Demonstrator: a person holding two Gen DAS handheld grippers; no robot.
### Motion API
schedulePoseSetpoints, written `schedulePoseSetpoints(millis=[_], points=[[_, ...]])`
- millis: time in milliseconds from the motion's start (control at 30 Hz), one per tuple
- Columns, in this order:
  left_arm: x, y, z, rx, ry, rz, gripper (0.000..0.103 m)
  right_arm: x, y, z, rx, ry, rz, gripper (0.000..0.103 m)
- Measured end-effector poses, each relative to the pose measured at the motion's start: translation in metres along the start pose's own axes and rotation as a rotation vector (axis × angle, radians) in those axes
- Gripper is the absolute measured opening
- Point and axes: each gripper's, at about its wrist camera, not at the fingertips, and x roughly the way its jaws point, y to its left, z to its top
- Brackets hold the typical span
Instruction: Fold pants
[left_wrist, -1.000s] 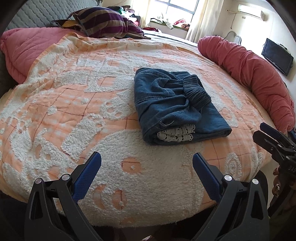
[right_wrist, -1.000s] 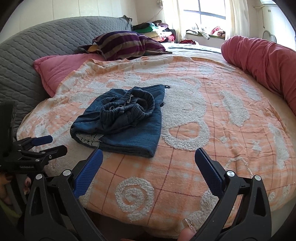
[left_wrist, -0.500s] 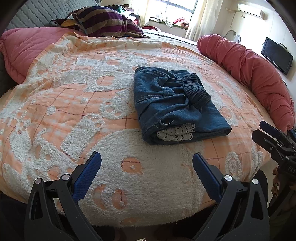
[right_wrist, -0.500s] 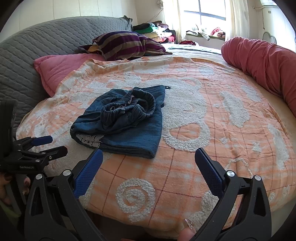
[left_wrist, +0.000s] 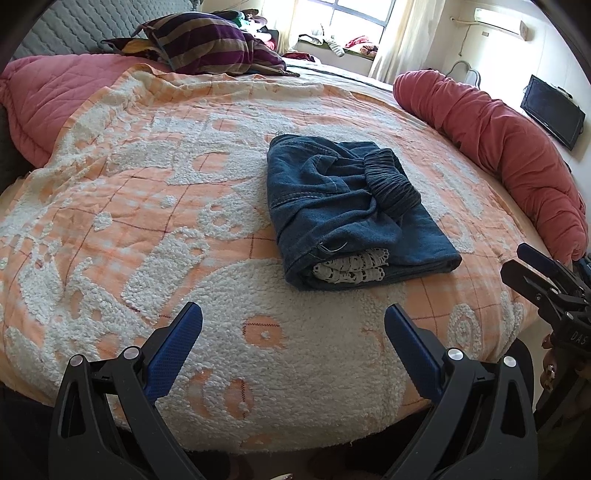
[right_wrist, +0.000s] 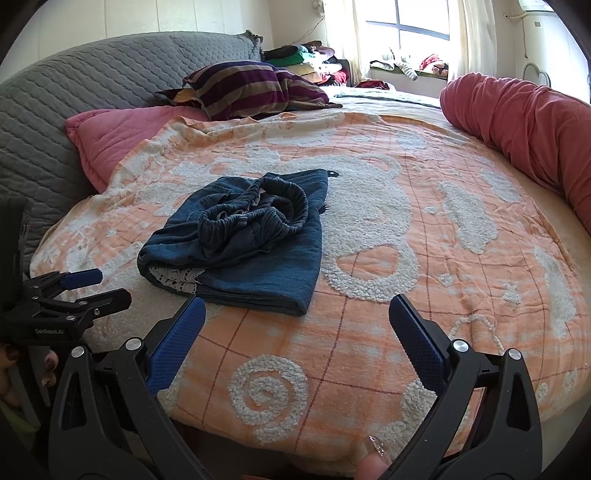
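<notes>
Now the folded blue pants (left_wrist: 351, 218) lie in the middle of the bed (left_wrist: 110, 206), a little way in front of both tools, with the left tool (left_wrist: 293, 332) and the right tool (right_wrist: 297, 325) both spread wide, holding nothing, and about equally near.

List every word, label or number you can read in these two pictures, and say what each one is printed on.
"GenRobot.AI": small white print on the black body of the left gripper, seen from the right wrist view.
"DAS": partial white letters, cut off, on the right gripper in the left wrist view.
Nothing readable on the pants, blanket or wall screen.
</notes>
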Motion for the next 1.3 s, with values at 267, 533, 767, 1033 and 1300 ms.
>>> schedulePoseSetpoints(millis=[267,533,767,1033,1300], points=[[0.0004,-0.0001,0.0002,-0.002,-0.002,0.004,0.099,0.0001,-0.0009,0.0003,0.000,0.000,0.000,0.094],[0.0004,0.0004,-0.0002,-0.006,0.001,0.004,0.099,-0.0003,-0.0016,-0.0001,0.001,-0.001,0.001,0.094],[0.0002,0.0016,-0.0004,-0.006,0.001,0.005,0.099,0.0002,-0.0025,0.0000,-0.002,0.000,-0.001,0.094],[0.0003,0.0034,0.0002,-0.008,0.004,0.012,0.099,0.0004,-0.0042,-0.0005,0.002,0.002,-0.001,0.094],[0.0013,0.0034,0.0008,-0.009,0.008,0.016,0.099,0.0007,-0.0042,-0.0002,0.002,0.003,-0.002,0.094]])
